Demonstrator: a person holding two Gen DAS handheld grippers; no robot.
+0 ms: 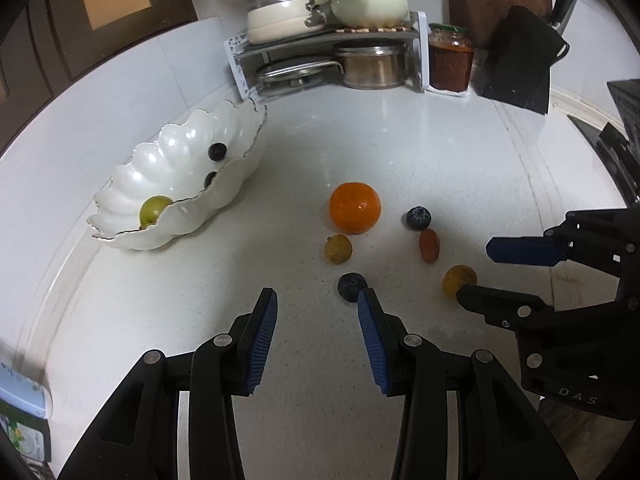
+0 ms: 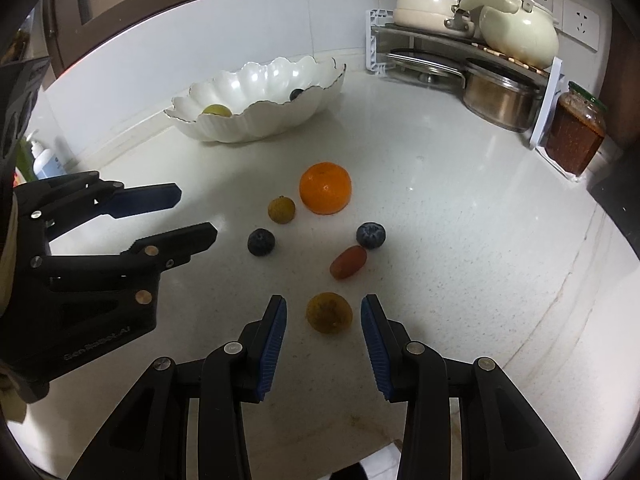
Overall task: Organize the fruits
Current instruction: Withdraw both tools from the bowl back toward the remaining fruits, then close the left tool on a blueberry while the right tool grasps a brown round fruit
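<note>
A white scalloped bowl [image 1: 224, 184] [image 2: 280, 116] holds a green fruit [image 1: 154, 209] and two dark berries [image 1: 217, 151]. On the counter lie an orange [image 1: 355, 207] [image 2: 325, 188], a brownish longan [image 1: 338, 249] [image 2: 281, 210], two blueberries [image 1: 419, 218] [image 1: 351, 286], a reddish oval fruit [image 1: 429, 245] [image 2: 348, 262] and a yellow-brown fruit [image 1: 459, 278] [image 2: 329, 313]. My left gripper [image 1: 318, 298] [image 2: 196, 214] is open and empty, its right finger beside the near blueberry. My right gripper [image 2: 324, 304] [image 1: 474, 270] is open, its fingers on either side of the yellow-brown fruit.
A rack [image 1: 328, 40] with pots and lids stands at the back. A jar of red sauce [image 1: 450, 58] and a black knife block [image 1: 520, 56] stand to its right. Bottles [image 2: 42, 160] stand by the wall at the left.
</note>
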